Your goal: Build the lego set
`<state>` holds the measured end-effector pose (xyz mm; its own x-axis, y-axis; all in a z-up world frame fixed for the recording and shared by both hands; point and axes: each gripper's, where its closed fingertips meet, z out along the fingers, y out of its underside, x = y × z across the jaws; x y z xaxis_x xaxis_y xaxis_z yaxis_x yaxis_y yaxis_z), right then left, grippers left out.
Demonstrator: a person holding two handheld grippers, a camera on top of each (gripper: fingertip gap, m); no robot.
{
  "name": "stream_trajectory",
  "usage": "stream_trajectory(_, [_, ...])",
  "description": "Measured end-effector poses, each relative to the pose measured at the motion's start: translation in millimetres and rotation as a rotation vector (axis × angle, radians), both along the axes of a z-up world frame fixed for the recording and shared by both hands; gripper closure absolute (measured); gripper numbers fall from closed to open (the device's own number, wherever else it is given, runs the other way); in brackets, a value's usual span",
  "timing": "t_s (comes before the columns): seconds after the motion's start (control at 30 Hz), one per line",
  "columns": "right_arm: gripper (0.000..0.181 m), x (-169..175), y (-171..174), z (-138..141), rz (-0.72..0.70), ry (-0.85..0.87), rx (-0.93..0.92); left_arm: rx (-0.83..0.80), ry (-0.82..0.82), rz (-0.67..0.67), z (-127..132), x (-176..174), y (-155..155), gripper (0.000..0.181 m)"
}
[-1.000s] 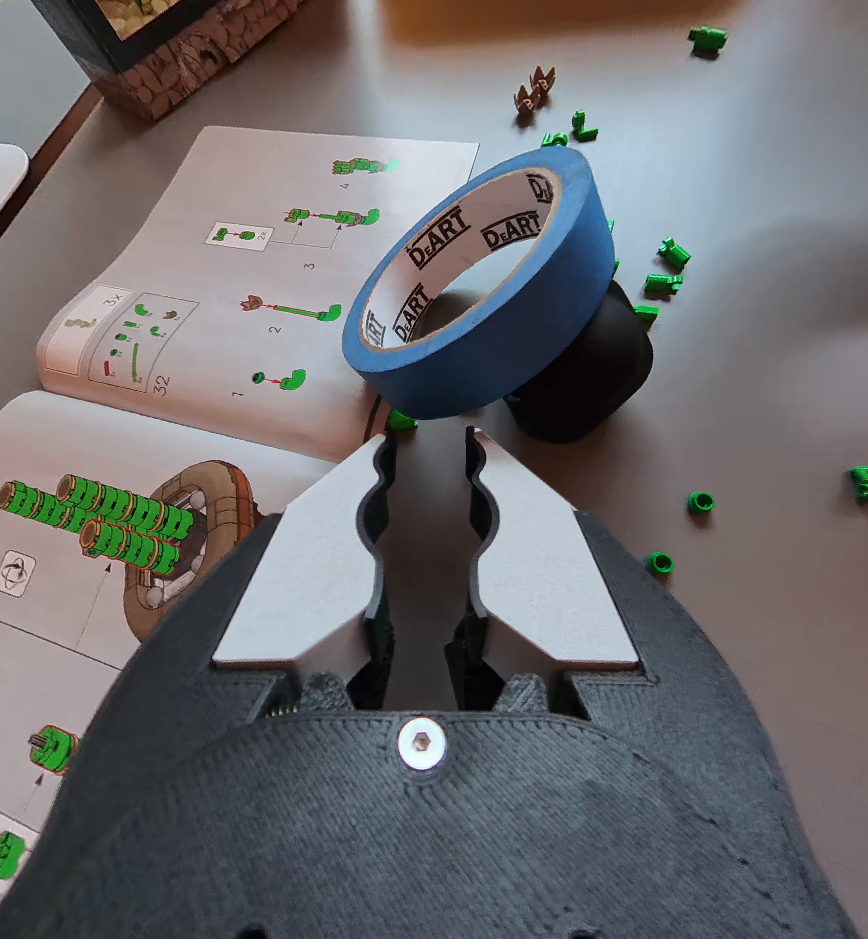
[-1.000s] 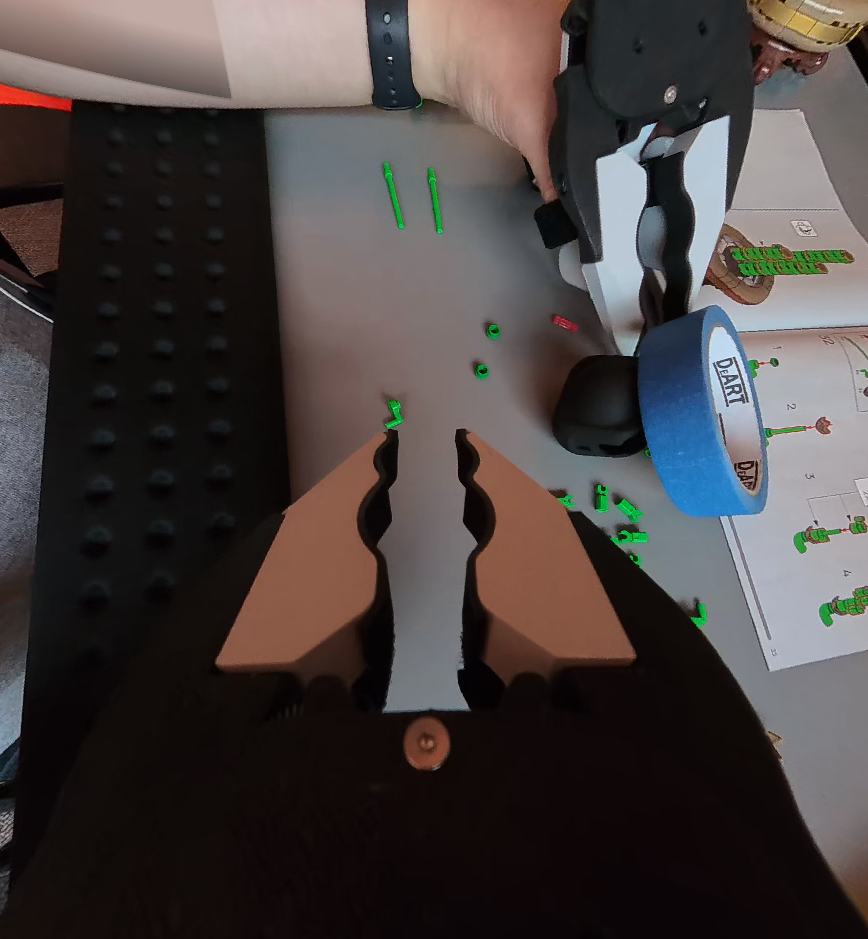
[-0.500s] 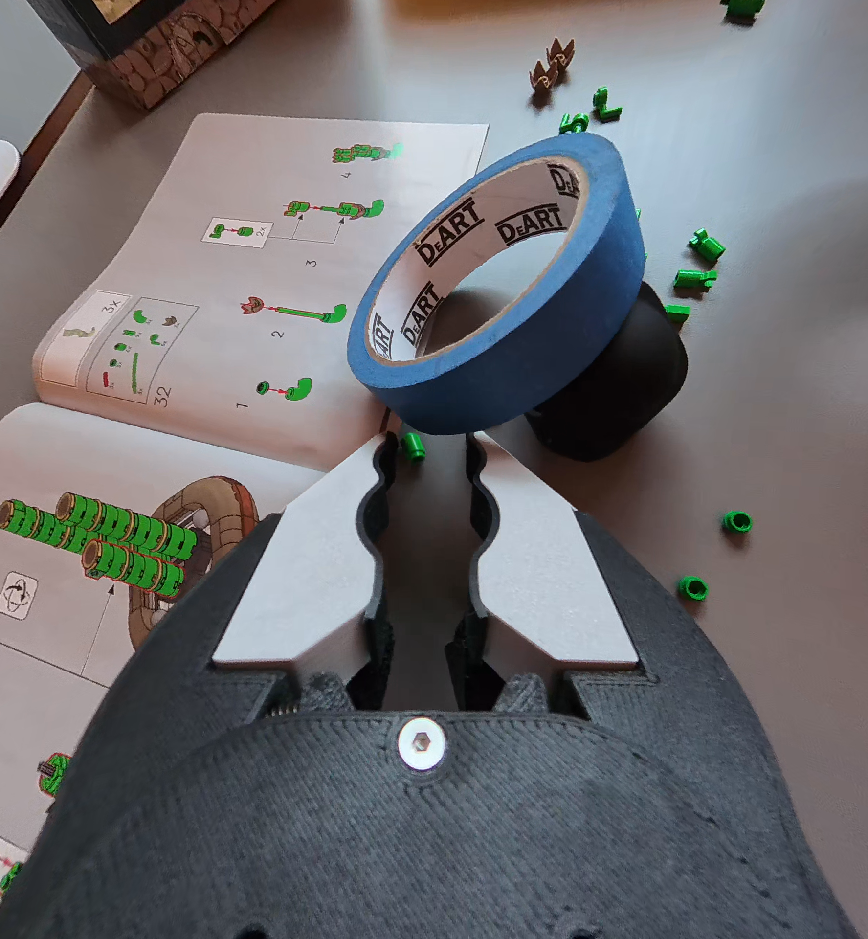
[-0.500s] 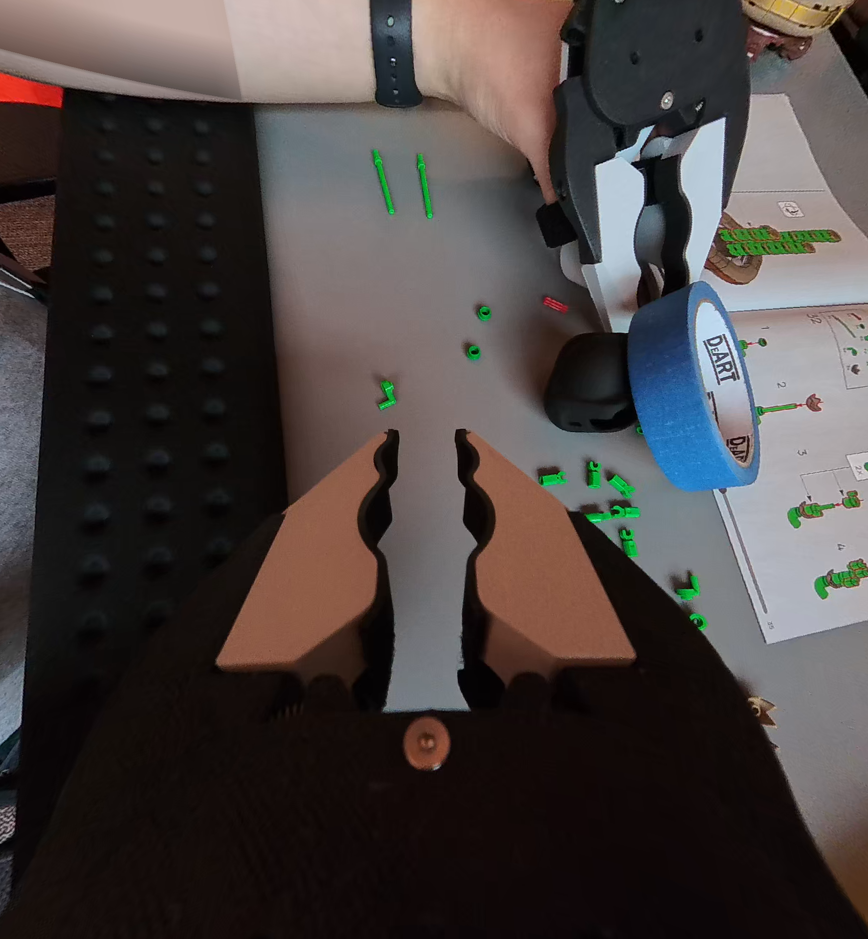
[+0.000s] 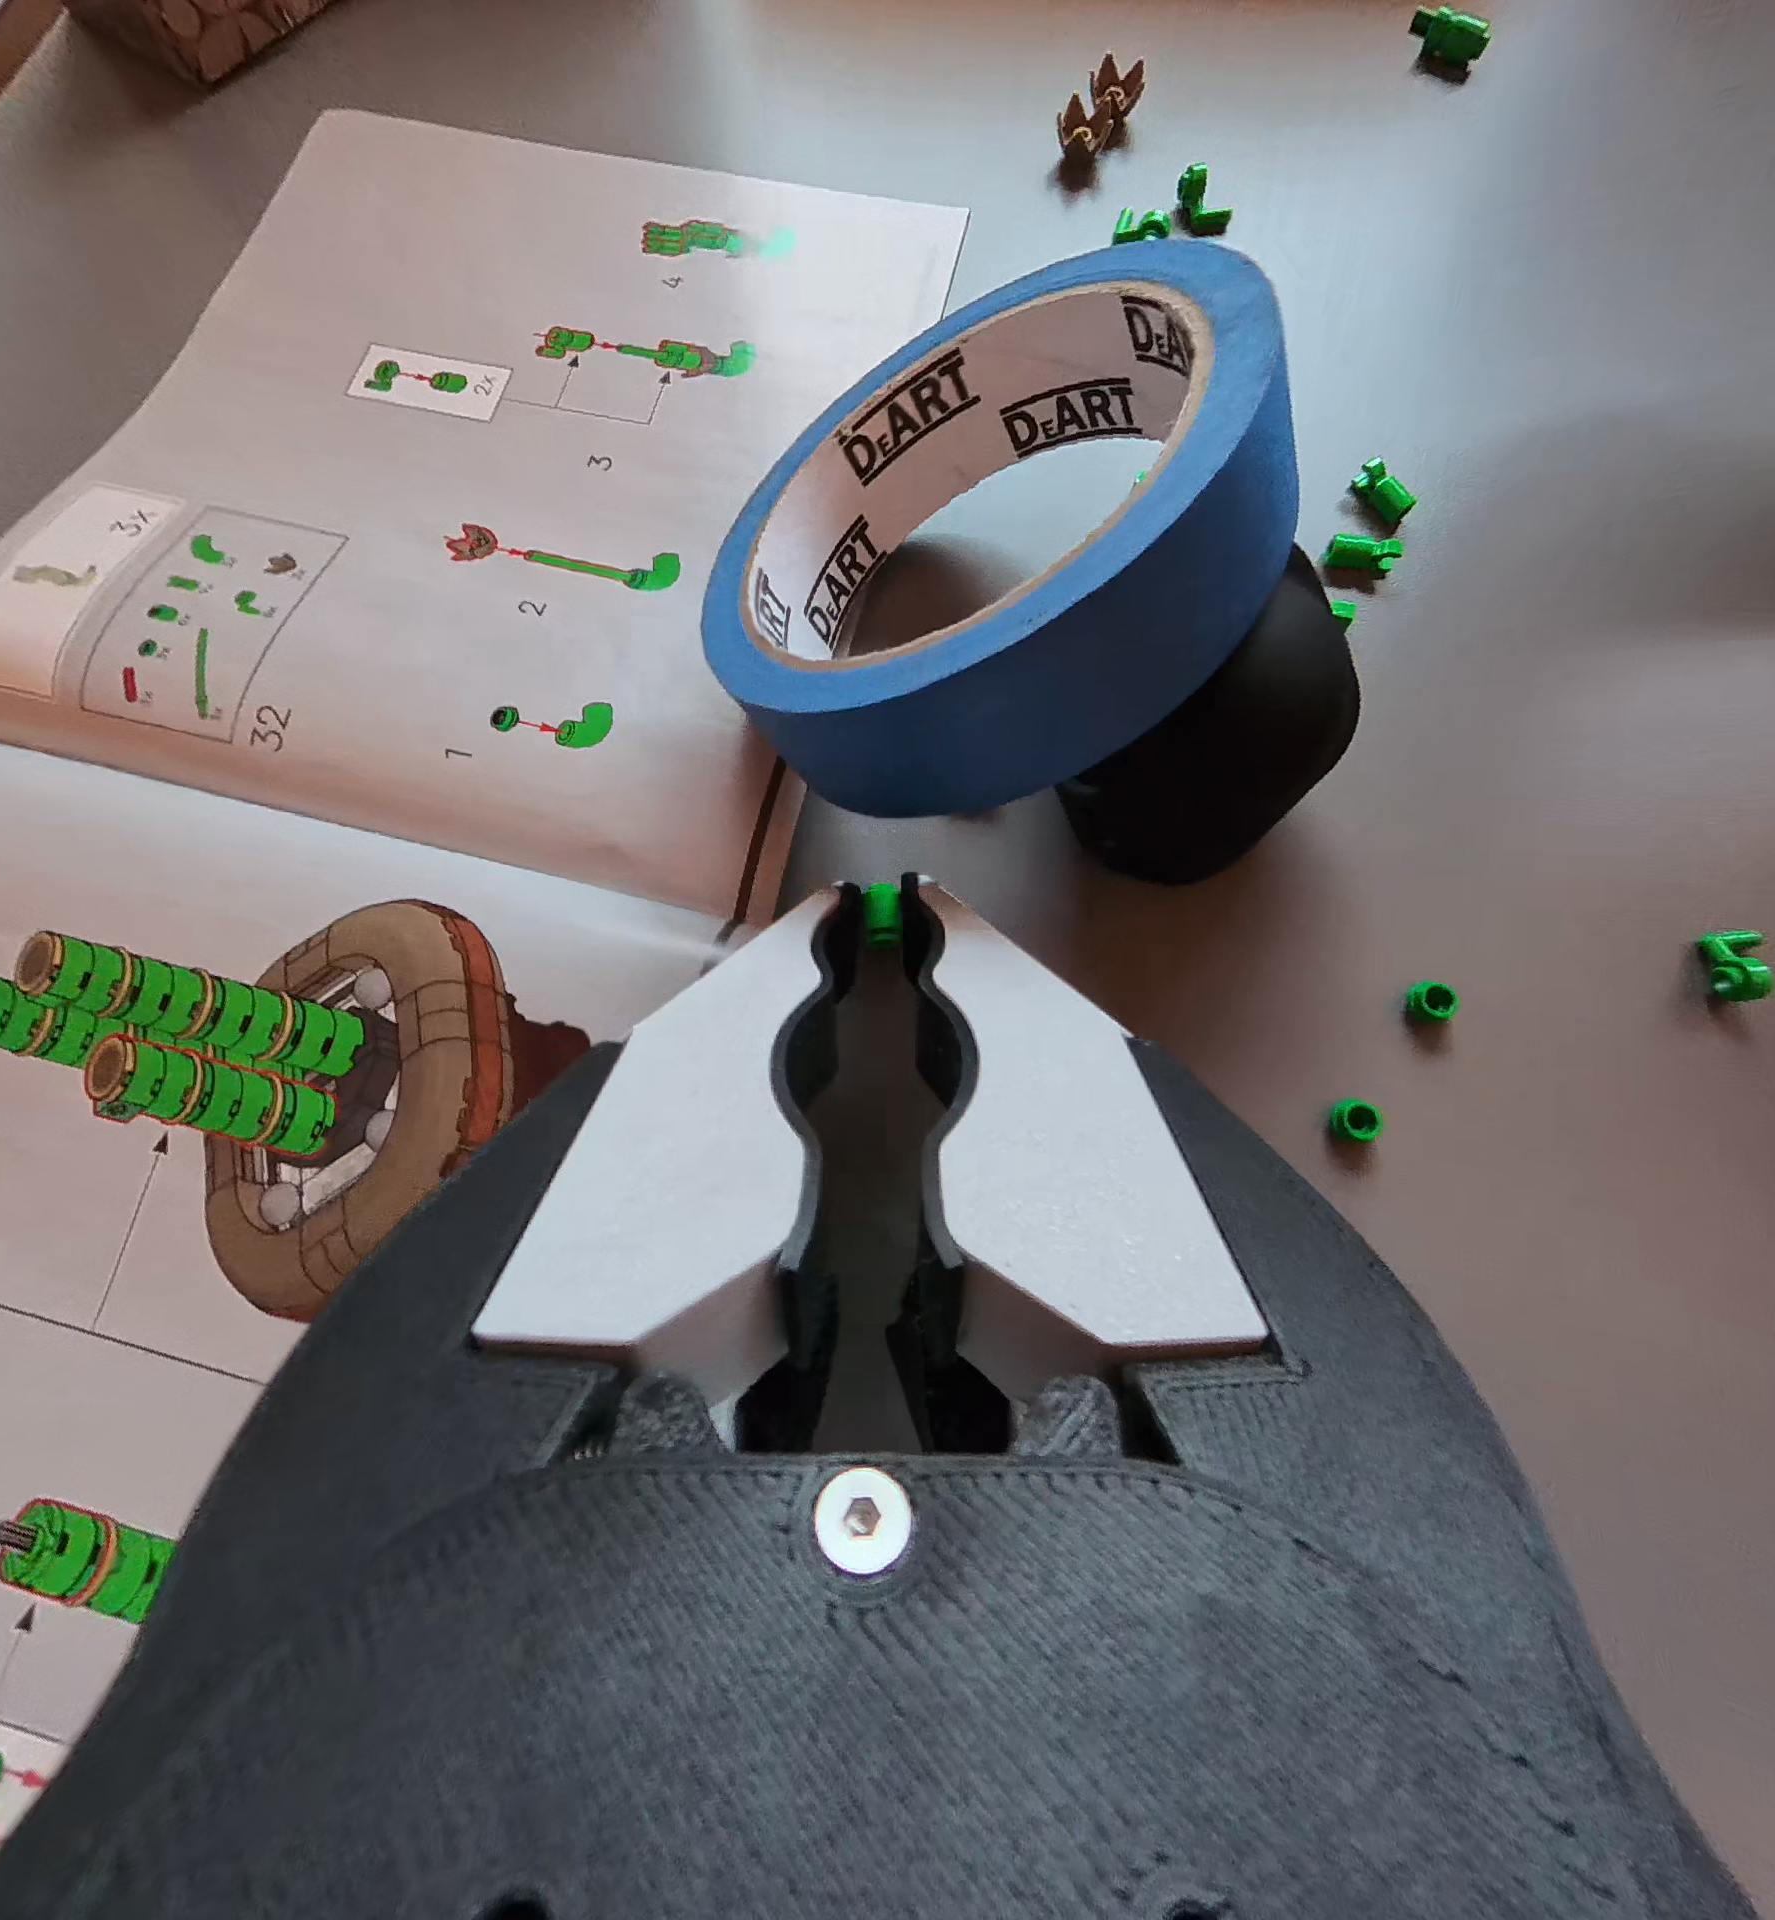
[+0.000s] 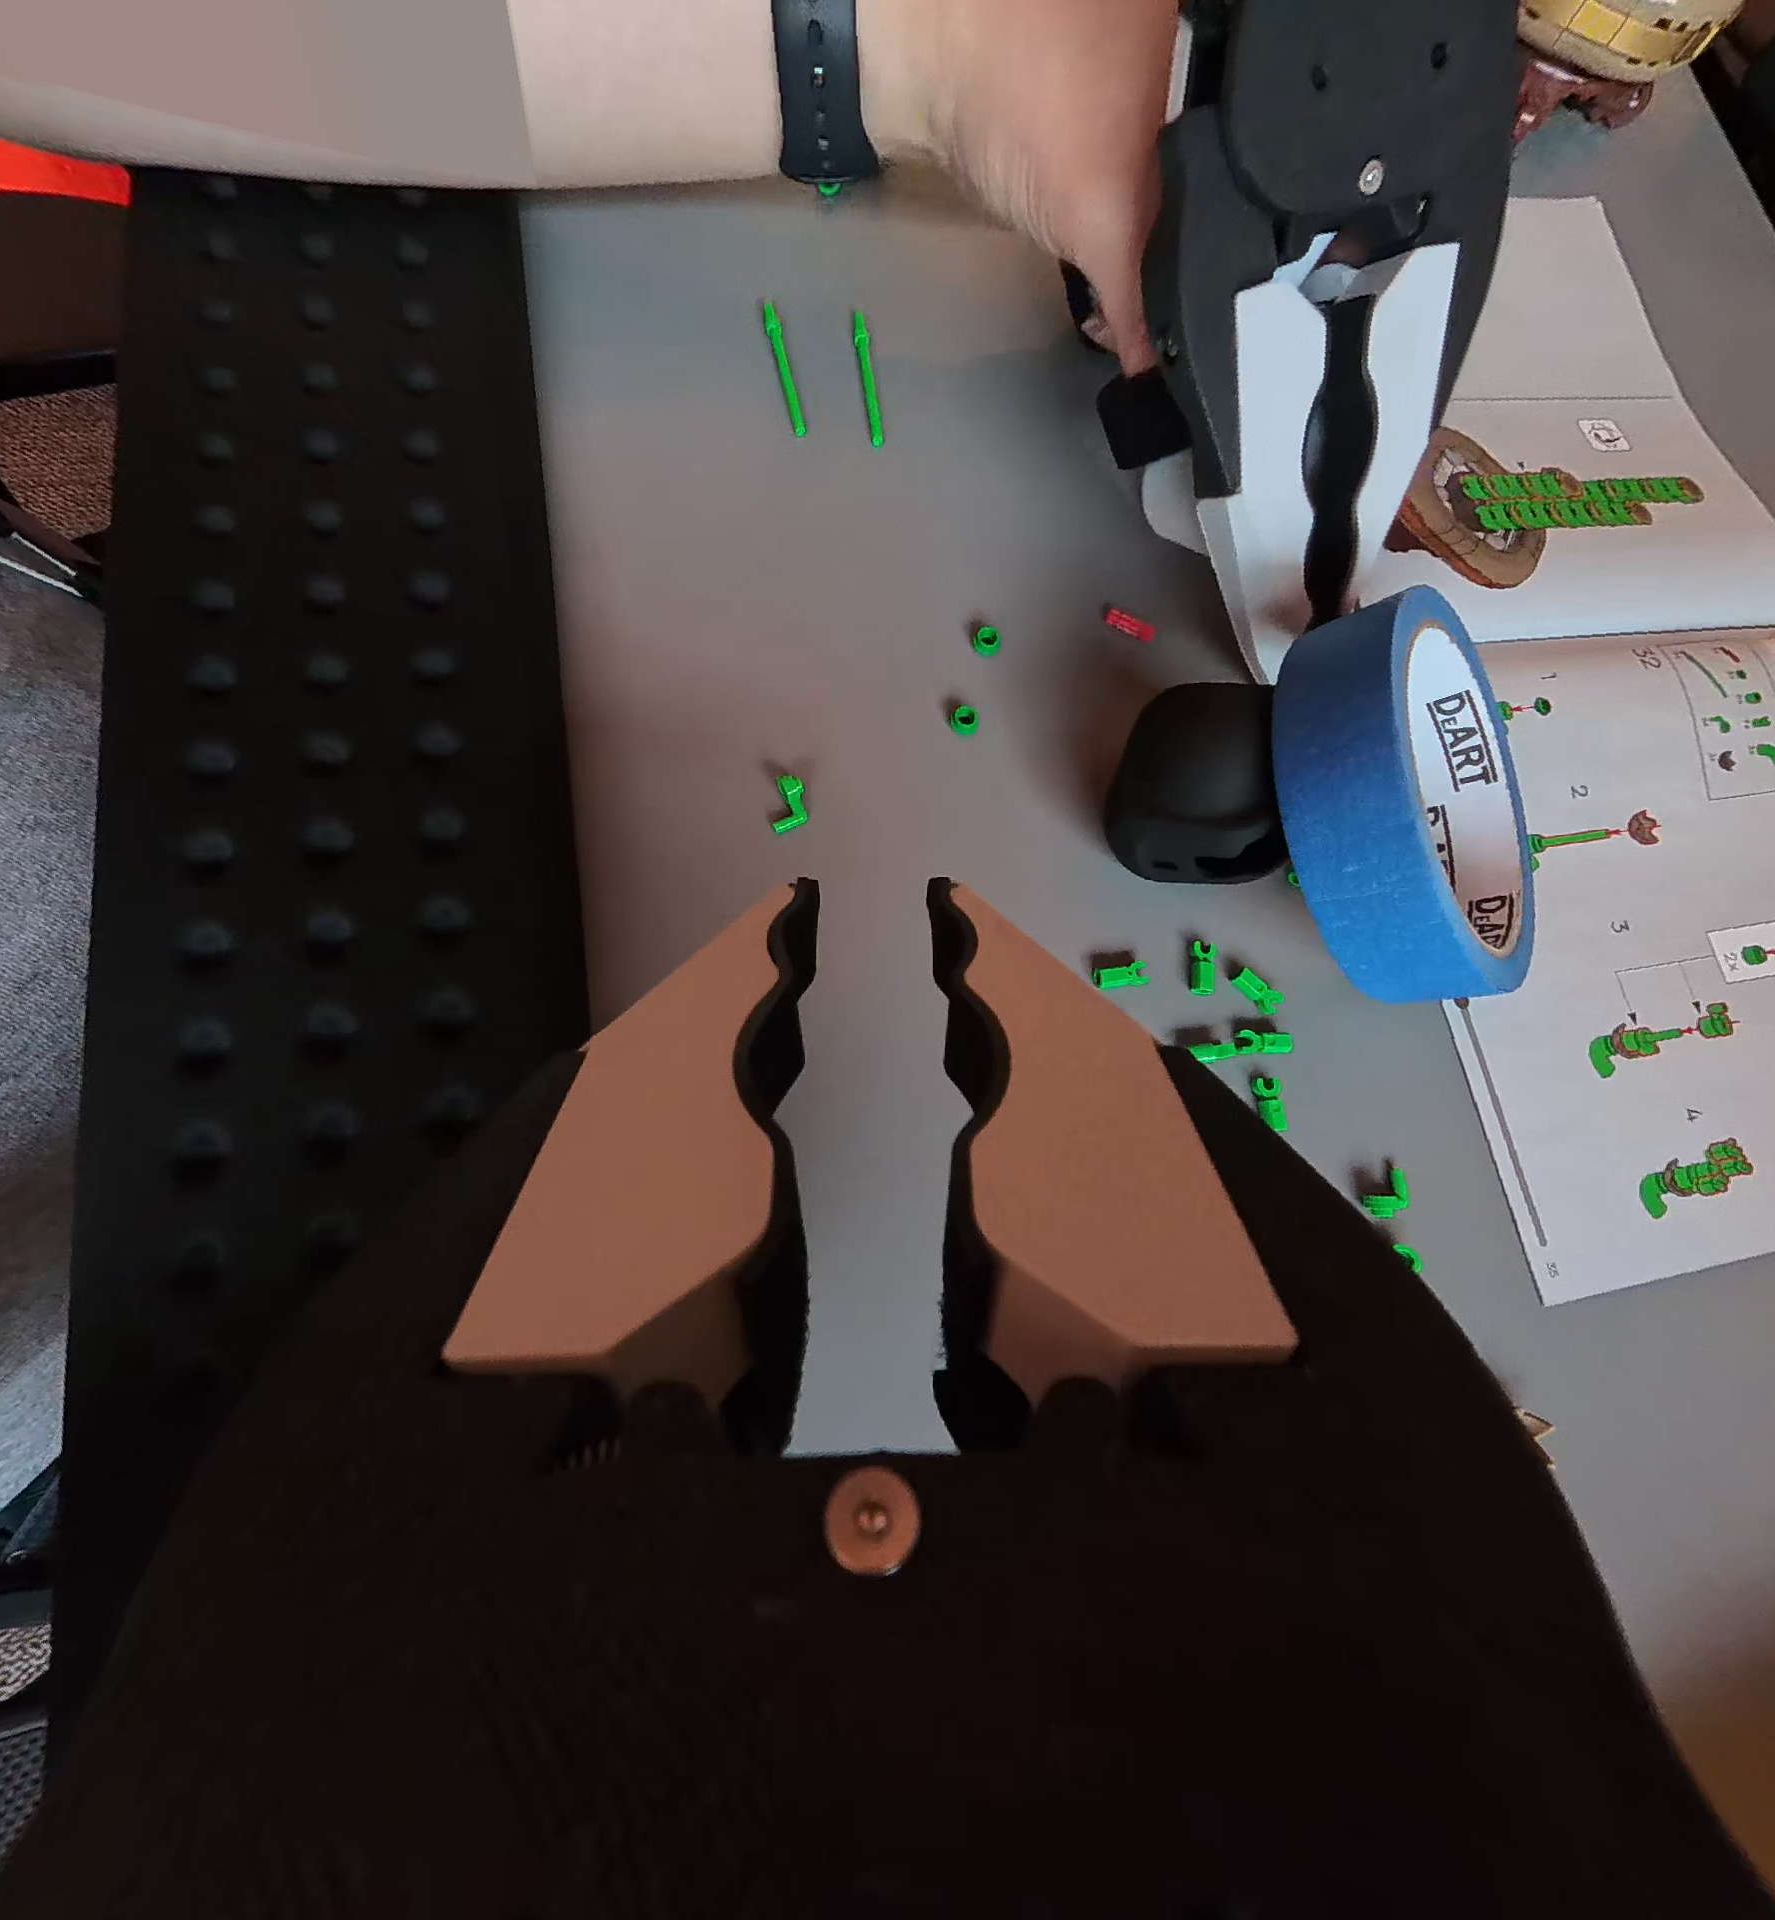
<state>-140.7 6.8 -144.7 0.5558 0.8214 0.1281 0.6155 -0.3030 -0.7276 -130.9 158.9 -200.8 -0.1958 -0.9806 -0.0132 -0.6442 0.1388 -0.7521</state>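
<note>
Your left tongs (image 5: pixel 881 902) pinch a small green stud (image 5: pixel 879 918) at their tips, just short of the blue tape roll (image 5: pixel 1008 540), while your right tongs (image 6: pixel 870 885) stand parted, empty.

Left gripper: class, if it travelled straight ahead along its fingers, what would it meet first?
Probably the blue tape roll, directly ahead of the left gripper, which pinches a small green piece; depth is uncertain.
</note>
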Motion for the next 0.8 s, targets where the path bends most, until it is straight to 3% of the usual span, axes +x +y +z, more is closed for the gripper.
stream_trajectory(0.37, [0.161, 3.1, -2.8, -0.6, -0.004, 0.011, 0.014, -0.187, -0.094, 0.108, 30.9, -22.2, 26.3, 0.165])
stream_trajectory(0.63, [0.161, 9.0, -5.0, -1.5, -0.014, 0.019, 0.026, -0.111, 0.043, 0.123, 5.0, -13.8, 20.2, 0.156])
stream_trajectory(0.8, [0.161, 12.9, -7.8, -2.5, -0.022, 0.023, 0.028, -0.083, 0.027, 0.069, 4.5, -9.8, 11.8, 0.159])
